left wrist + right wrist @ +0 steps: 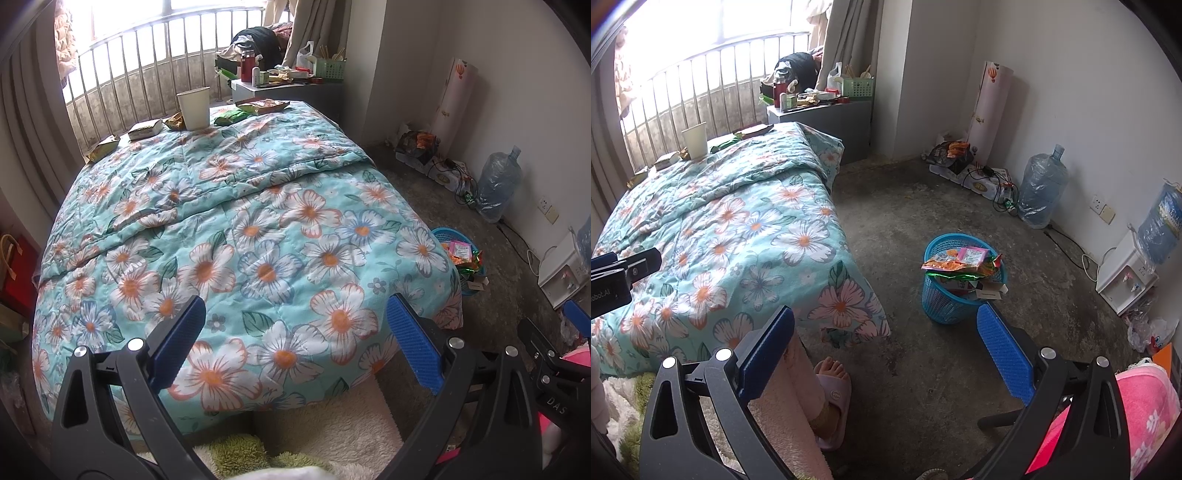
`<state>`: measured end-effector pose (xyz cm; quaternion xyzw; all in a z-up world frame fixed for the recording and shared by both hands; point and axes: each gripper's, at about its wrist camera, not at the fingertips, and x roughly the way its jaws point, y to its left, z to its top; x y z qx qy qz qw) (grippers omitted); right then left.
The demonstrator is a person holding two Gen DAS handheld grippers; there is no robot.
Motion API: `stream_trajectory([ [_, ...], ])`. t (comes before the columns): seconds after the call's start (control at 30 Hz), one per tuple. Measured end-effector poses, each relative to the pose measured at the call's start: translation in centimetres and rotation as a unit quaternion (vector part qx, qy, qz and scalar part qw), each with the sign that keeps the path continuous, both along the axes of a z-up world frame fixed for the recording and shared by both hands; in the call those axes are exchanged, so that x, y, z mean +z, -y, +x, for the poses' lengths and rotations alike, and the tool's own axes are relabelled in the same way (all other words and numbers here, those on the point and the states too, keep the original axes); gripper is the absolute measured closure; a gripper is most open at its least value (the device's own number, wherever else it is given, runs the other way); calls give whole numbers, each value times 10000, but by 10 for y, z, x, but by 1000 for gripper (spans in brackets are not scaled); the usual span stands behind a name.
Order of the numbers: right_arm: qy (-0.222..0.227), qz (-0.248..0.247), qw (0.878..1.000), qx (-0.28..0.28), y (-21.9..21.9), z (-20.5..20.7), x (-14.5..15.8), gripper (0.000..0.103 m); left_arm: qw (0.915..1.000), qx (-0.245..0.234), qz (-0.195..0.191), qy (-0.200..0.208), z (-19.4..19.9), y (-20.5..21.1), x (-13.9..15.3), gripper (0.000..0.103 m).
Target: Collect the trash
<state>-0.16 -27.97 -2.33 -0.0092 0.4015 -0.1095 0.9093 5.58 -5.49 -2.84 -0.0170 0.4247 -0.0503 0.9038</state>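
Trash lying along the far edge of the bed: crumpled green and yellow snack wrappers (231, 117), a small flat cardboard box (145, 129) and a tall white paper cup (194, 108), all resting on the turquoise flower-printed quilt (236, 221) near the metal window railing (147, 62). Print on the wrappers too small to read. Round blue plastic mesh basket (955, 291) on the concrete floor beside the bed's corner, heaped with wrappers; half hidden behind the quilt in the left wrist view. Left gripper (295, 343) spread wide, blue pads bare, hovering over the quilt's near end, touching nothing. Right gripper (886, 343) likewise gaping and unloaded above the floor, near a slippered foot (833, 391).
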Motion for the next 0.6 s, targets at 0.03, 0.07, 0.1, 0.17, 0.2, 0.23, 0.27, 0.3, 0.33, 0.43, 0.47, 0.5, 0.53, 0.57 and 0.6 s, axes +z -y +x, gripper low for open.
stream_trajectory([
  [0.03,-2,1,10000,1,0,0,0,7,10000,0,3,1,0,0,0,9],
  [0.07,-1,0,10000,-2,0,0,0,7,10000,-4,4,-2,0,0,0,9],
  [0.1,1,1,10000,2,0,0,0,7,10000,-8,2,-4,0,0,0,9],
  [0.17,5,-6,10000,6,-1,-1,0,7,10000,-9,5,-2,-1,0,0,9],
  [0.2,5,-4,10000,6,-1,-1,0,7,10000,-4,1,-1,-1,0,0,9],
  [0.23,4,0,10000,6,0,-1,0,7,10000,-2,2,4,-1,0,0,9],
  [0.27,0,1,10000,8,0,0,0,7,10000,-1,3,6,-1,0,1,9],
  [0.3,1,-3,10000,10,0,0,0,7,10000,0,3,-3,-1,0,1,9],
  [0.33,1,-5,10000,11,0,0,0,7,10000,0,2,-2,-1,0,1,9],
  [0.43,0,0,10000,12,0,0,0,7,10000,-6,5,0,-1,0,1,9],
  [0.47,0,-4,10000,10,0,0,0,7,10000,-6,3,0,-1,0,1,9],
  [0.5,-1,-3,10000,9,0,0,0,7,10000,-5,6,-1,-1,0,1,9],
  [0.53,-1,-1,10000,10,0,0,0,7,10000,-8,6,-4,-1,0,1,9],
  [0.57,1,-1,10000,11,0,0,0,7,10000,-9,3,-3,-1,0,1,9],
  [0.6,0,-4,10000,10,0,0,0,7,10000,0,3,0,-1,0,1,9],
])
